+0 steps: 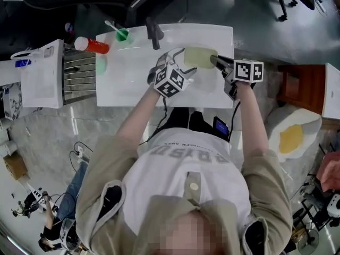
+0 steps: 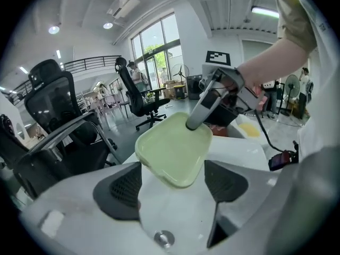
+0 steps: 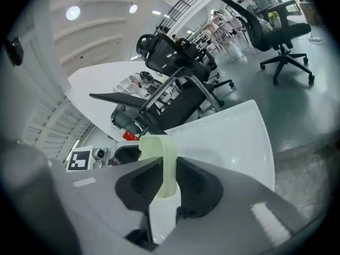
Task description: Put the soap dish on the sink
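The pale green soap dish [image 1: 197, 57] hangs tilted over the right part of the white sink [image 1: 133, 73]. My right gripper [image 1: 217, 62] is shut on its right edge; in the right gripper view the dish's rim [image 3: 159, 163] stands edge-on, pinched between the two dark pads. My left gripper [image 1: 178, 62] is open just left of the dish. In the left gripper view the dish [image 2: 172, 147] floats ahead of the wide-spread pads [image 2: 125, 187] without touching them, and the right gripper [image 2: 204, 108] clamps its far edge. Below it lies the sink basin [image 2: 175, 217] with its drain [image 2: 163, 238].
A dark faucet [image 1: 154, 33] stands at the sink's back rim. A green cup with a toothbrush [image 1: 121, 34] and a red bottle [image 1: 91, 45] sit at the back left. A metal rack [image 1: 78, 73] and a white box [image 1: 40, 73] stand left of the sink.
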Available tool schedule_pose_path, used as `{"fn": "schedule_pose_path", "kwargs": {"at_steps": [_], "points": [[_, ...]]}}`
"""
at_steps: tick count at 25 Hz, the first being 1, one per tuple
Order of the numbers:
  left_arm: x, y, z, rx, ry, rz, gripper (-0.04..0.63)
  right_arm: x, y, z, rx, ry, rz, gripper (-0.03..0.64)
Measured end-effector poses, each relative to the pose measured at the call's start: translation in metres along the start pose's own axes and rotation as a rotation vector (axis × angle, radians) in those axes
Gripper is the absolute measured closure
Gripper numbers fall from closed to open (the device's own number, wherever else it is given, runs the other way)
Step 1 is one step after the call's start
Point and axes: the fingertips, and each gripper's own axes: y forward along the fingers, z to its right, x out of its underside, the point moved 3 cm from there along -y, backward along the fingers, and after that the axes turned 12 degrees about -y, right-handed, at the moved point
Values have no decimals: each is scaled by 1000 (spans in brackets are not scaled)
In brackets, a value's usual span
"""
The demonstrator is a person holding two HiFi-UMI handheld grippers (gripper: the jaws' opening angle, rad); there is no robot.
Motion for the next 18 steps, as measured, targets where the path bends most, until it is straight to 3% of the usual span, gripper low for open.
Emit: {"fn": "schedule_pose_path", "kwargs": {"at_steps": [8, 18], "points": [[11, 25, -15, -44, -28, -35, 218, -5, 18, 19, 22, -2, -52, 551], [25, 52, -31, -38, -116, -96, 219, -8, 41, 43, 59, 17, -129, 551]]}}
